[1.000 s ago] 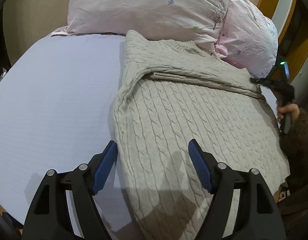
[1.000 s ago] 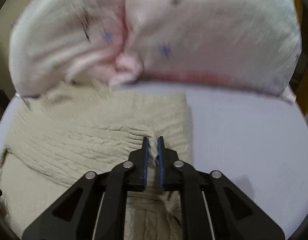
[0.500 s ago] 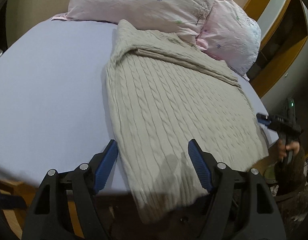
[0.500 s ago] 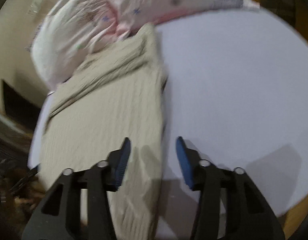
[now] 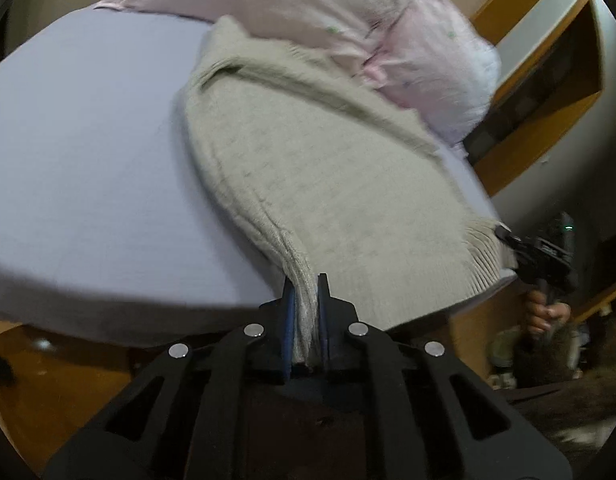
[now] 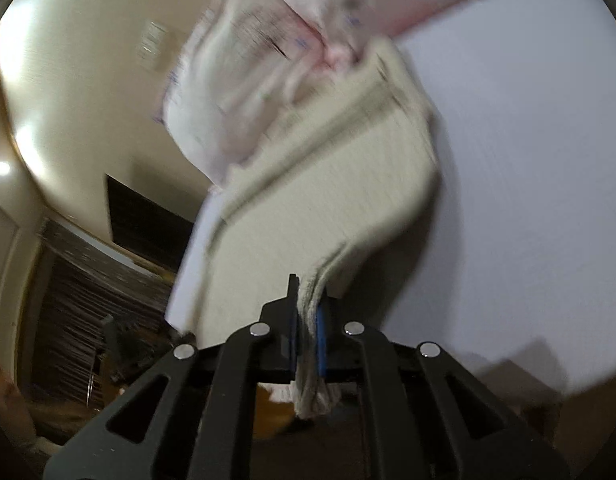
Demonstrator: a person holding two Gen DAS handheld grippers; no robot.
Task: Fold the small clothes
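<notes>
Lavender bed sheet (image 5: pixel 88 152), pillows (image 5: pixel 308 4) at its head. Beige knit sweater (image 5: pixel 308 168) laid lengthwise from pillows to near edge; hem corners are clamped, one by left gripper (image 5: pixel 306 300), one by right gripper (image 6: pixel 308 312). Fold judged toward pillows.

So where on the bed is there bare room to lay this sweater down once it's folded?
The lavender bedsheet is bare left of the beige cable-knit sweater, and bare on its right side too. It is crowded at the head, where the pink floral pillows overlap the sweater's top.
</notes>
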